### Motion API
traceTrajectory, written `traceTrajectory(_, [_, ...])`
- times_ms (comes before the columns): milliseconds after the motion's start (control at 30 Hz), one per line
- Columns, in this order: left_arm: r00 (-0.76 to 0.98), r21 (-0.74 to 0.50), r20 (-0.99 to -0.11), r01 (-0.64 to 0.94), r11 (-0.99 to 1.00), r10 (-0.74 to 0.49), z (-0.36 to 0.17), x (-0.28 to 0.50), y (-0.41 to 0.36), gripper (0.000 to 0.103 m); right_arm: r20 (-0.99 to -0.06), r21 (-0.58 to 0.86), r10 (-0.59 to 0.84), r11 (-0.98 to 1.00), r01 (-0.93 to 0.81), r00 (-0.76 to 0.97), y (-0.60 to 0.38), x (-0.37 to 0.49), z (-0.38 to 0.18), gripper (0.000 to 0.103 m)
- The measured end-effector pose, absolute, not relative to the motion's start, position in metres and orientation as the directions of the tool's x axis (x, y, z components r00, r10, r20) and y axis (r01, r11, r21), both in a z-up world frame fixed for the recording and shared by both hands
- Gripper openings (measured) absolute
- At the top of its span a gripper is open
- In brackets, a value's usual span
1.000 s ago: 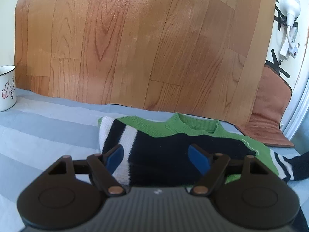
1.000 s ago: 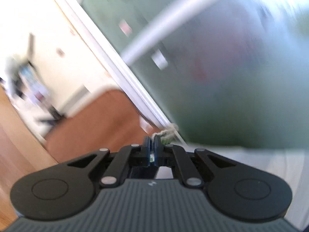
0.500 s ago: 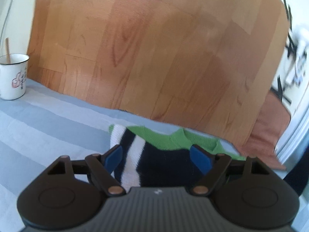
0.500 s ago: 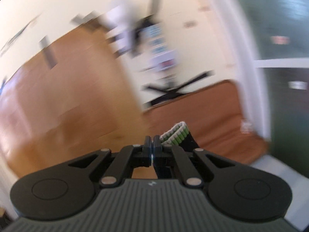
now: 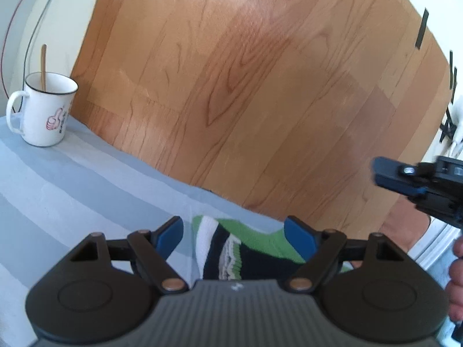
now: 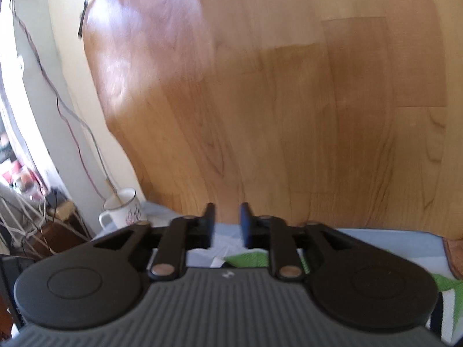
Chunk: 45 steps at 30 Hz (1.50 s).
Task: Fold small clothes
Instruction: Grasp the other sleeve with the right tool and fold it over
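Observation:
A small green, black and white knitted sweater (image 5: 260, 237) lies on the striped cloth, with a striped cuff (image 5: 228, 253) folded over its dark body. My left gripper (image 5: 235, 231) hovers just in front of it, jaws wide open and blue pads on either side of the folded cuff without touching it. The right gripper (image 5: 379, 173) comes in from the right, above the sweater. In the right wrist view the right gripper (image 6: 227, 225) has its jaws opening with nothing between them. Green knit (image 6: 249, 260) shows below it.
A grey-blue striped cloth (image 5: 72, 190) covers the table. A wood-grain board (image 5: 260, 86) stands along the back. A white mug (image 5: 43, 112) with a stick in it sits at the far left. A person's hand (image 5: 457, 263) shows at the right edge. Cables hang on the wall (image 6: 75, 127).
The right gripper swung left from the window side to over the sweater, carrying the striped cuff; it now stands parted and empty. The left gripper shifted left, rolled and stayed open.

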<state>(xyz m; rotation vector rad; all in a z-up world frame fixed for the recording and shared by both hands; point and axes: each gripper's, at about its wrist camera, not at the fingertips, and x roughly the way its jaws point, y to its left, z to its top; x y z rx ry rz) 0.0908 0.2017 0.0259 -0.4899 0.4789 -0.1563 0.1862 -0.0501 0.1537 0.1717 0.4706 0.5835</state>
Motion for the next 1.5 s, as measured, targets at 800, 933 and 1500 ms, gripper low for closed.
traceTrajectory(800, [0.785,-0.183,-0.582,0.129,0.975,-0.213,-0.014,0.111,0.131,0.076,-0.598,0.359,0.284,0.931,-0.067,0.749,-0.231,0.171,0.021,0.024])
traceTrajectory(933, [0.764,-0.151,-0.615,0.126,0.980,-0.193,-0.019,0.117,0.125,0.073,-0.582,0.312,0.189,0.950,0.002,0.791,-0.248,0.173,0.013,0.010])
traceTrajectory(1500, [0.755,-0.080,-0.641,0.115,0.990,-0.139,-0.023,0.119,0.116,0.077,-0.543,0.269,0.198,0.962,-0.054,0.816,-0.242,0.112,0.008,0.038])
